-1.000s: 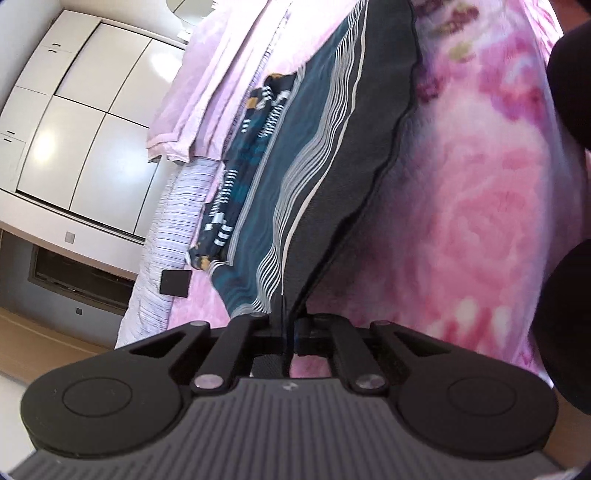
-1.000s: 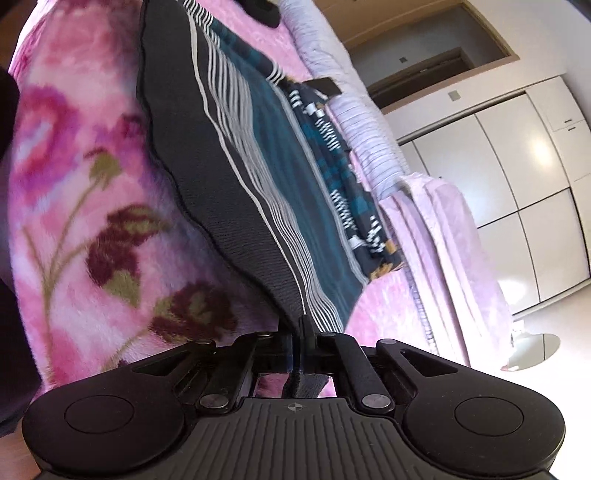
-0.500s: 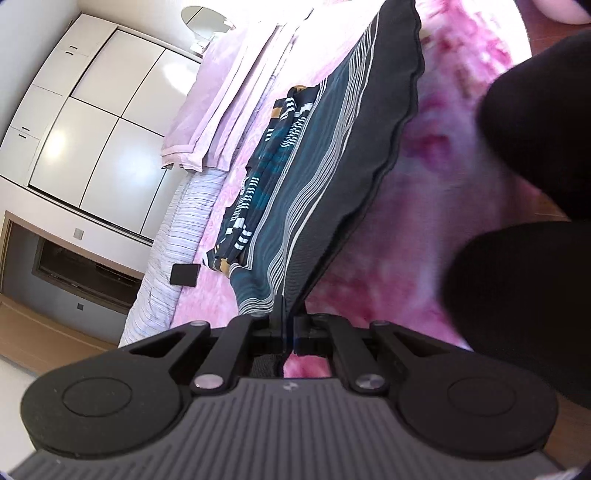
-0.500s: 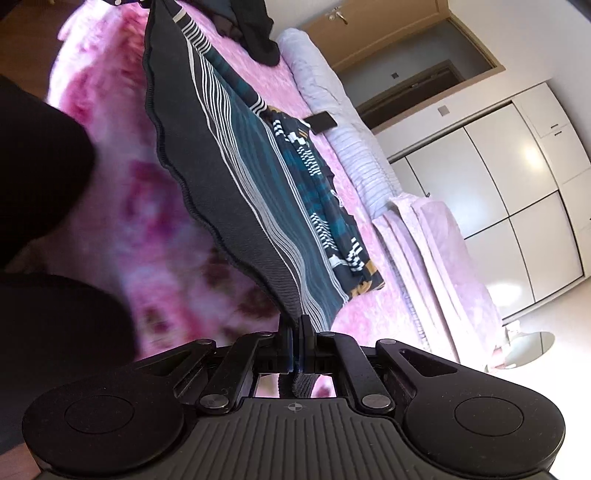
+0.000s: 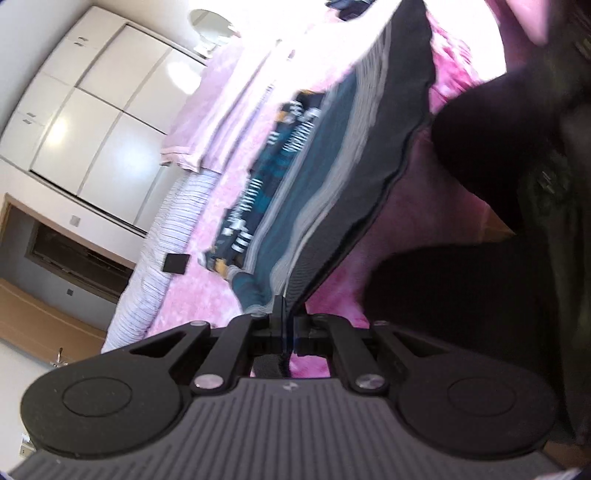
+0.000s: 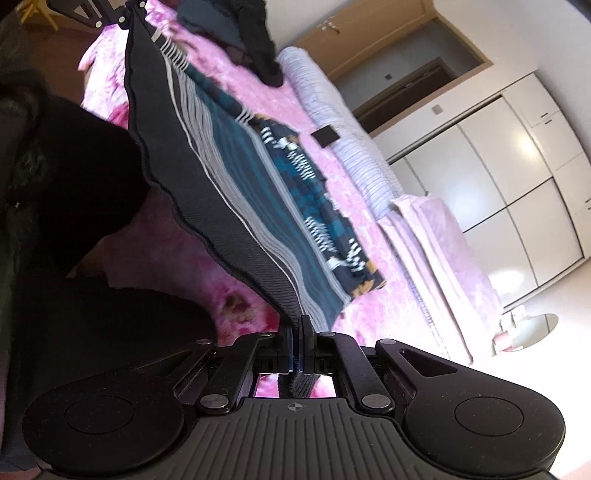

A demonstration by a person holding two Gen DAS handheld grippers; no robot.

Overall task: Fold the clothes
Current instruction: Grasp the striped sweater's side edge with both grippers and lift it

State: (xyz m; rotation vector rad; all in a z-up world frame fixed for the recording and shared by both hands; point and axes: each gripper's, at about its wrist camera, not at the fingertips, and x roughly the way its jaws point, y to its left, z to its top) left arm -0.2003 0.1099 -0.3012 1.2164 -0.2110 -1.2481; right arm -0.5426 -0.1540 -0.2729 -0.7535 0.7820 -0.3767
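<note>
A dark knitted sweater (image 5: 332, 184) with teal and white stripes hangs stretched between my two grippers above the pink floral blanket (image 5: 207, 295). My left gripper (image 5: 282, 314) is shut on one corner of its ribbed black hem. My right gripper (image 6: 297, 325) is shut on the other corner of the same sweater (image 6: 229, 192). The hem runs taut and raised; the patterned far end still lies on the bed. In the right wrist view the left gripper (image 6: 127, 14) shows at the top left, holding the hem's far corner.
The person's dark-clothed legs (image 5: 480, 277) stand against the bed edge. A folded pale pink blanket (image 6: 436, 251), striped bedding (image 6: 332, 122) with a small black square (image 6: 325, 136) on it, and a heap of dark clothes (image 6: 255, 37) lie further back. White wardrobe doors (image 5: 92, 122) line the wall.
Both grippers have drawn back and upward with the hem, lifting more of the sweater off the blanket. The person's dark legs have come into both views.
</note>
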